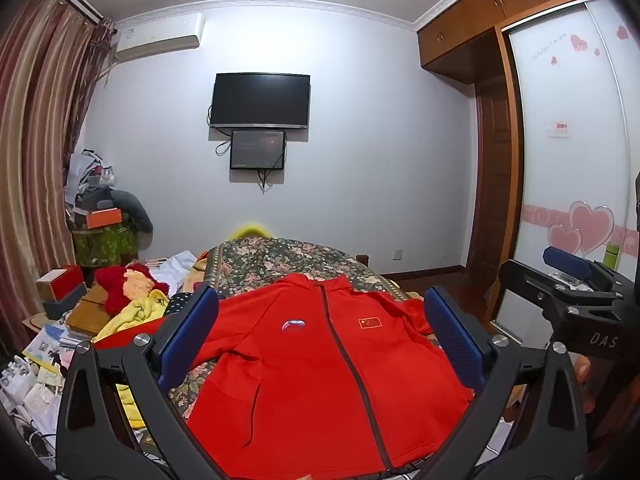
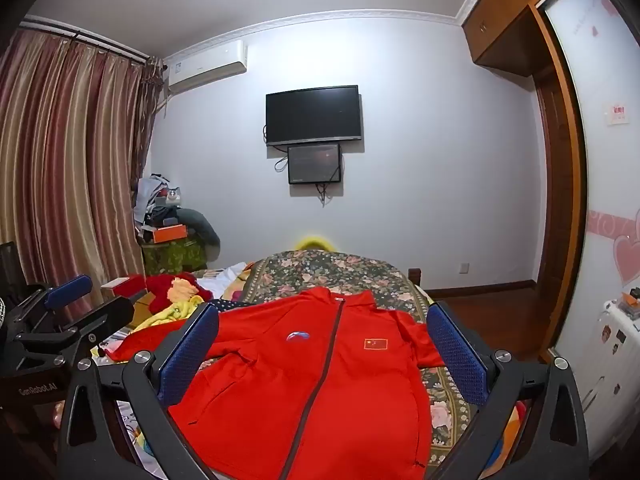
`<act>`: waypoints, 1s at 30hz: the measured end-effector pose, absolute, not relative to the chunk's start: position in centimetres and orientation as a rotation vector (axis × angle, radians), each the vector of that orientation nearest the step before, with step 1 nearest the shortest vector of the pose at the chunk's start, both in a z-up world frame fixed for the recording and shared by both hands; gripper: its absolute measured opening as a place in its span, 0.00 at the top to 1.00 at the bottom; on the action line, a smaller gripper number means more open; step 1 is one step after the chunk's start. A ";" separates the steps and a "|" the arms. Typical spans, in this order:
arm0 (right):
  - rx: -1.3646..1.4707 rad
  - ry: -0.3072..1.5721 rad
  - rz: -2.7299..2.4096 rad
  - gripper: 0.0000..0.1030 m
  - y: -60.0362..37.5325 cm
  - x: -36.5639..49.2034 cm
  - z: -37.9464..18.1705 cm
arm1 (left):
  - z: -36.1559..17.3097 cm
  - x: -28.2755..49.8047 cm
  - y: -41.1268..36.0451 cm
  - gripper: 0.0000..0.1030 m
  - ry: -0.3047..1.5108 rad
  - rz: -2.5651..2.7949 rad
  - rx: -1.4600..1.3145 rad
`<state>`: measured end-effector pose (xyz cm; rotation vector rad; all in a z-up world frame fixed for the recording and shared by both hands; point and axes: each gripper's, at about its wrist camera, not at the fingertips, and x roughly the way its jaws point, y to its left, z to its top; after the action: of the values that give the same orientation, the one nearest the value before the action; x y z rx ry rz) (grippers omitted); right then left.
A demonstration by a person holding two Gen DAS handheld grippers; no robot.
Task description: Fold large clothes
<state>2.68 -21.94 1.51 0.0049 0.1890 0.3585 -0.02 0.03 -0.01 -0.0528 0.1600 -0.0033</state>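
Observation:
A red zip-up jacket (image 1: 320, 368) lies spread flat, front up, on a floral bedspread (image 1: 280, 256); it also shows in the right wrist view (image 2: 312, 384). It has a grey zipper, a round badge and a small flag patch. Its left sleeve stretches out to the left. My left gripper (image 1: 320, 340) is open and empty, held above the jacket near its hem. My right gripper (image 2: 320, 356) is open and empty, also above the jacket. The right gripper shows at the right edge of the left wrist view (image 1: 576, 292), and the left gripper at the left of the right wrist view (image 2: 68, 320).
A heap of red, yellow and white clothes (image 1: 136, 296) lies left of the jacket. Boxes and papers (image 1: 52, 328) clutter the left side. A wardrobe with a sliding door (image 1: 568, 140) stands at the right. A TV (image 1: 260, 100) hangs on the far wall.

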 end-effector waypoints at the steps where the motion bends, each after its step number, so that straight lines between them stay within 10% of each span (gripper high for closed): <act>1: 0.005 0.188 0.358 0.00 -22.0 2.7 1.5 | 0.0 0.1 0.0 0.00 0.168 0.001 -0.043; 30: 0.009 0.188 0.358 0.00 -22.0 2.7 1.5 | -0.3 0.2 -0.2 0.00 0.172 -0.003 -0.022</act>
<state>2.72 -21.96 1.47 0.0088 0.1878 0.3581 0.17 -0.18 -0.26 -0.0216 0.1718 -0.0032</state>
